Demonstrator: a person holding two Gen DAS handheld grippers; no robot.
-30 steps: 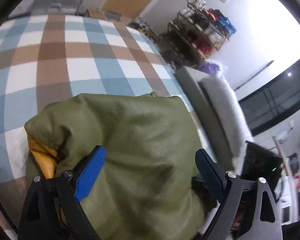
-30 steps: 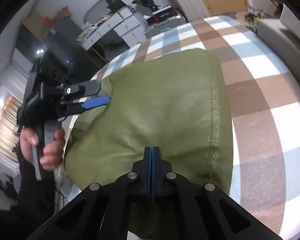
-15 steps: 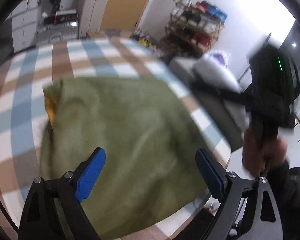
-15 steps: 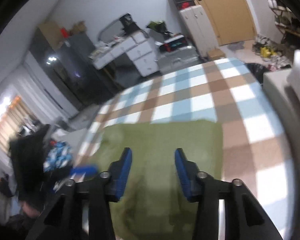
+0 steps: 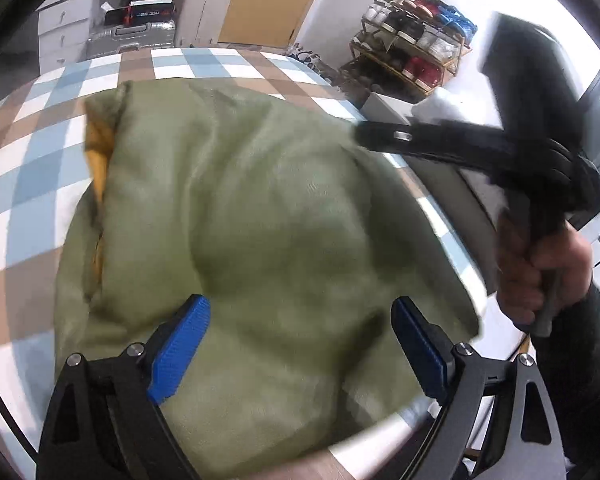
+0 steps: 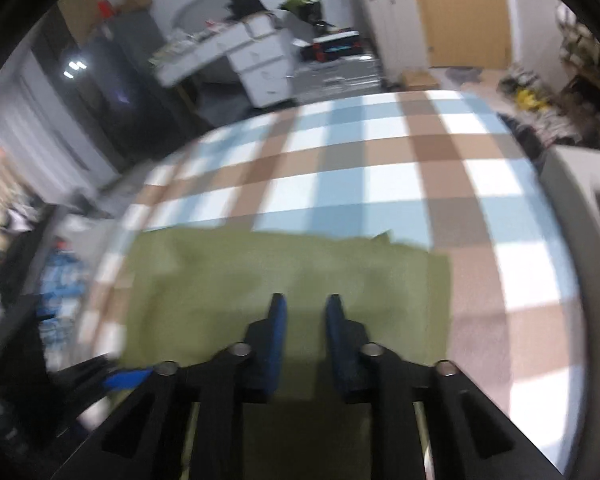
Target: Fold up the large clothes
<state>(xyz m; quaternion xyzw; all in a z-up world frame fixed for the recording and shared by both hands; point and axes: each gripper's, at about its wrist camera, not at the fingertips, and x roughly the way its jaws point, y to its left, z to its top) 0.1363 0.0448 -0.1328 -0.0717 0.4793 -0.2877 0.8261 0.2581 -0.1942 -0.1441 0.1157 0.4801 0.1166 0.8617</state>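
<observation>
**Both grippers off the folded jacket, between folds**

The olive-green padded jacket (image 5: 260, 216) lies in a thick folded bundle on the blue, brown and white checked cloth (image 6: 380, 168), with a strip of yellow lining (image 5: 96, 160) showing at the edge far out beyond the left fingertips. The left gripper (image 5: 300, 344) hangs over the near part of the bundle, jaws spread wide and released, the green fabric below and between the blue pads (image 5: 180, 344) but not pinched. The right gripper (image 6: 305, 320) is above the near edge of the jacket too, its jaws closing with only a narrow gap left and nothing caught in it; the fabric lies underneath, not between. In the left wrist view the person's hand (image 5: 540, 272) holds that tool up off to the right of the left fingers.

By my reading a fold has just been laid and both tools are free. The next move probably calls for choosing a fresh edge, likely the near hem under the fingers, lowering onto it and pinching through all the puffy layers before carrying it over.
</observation>
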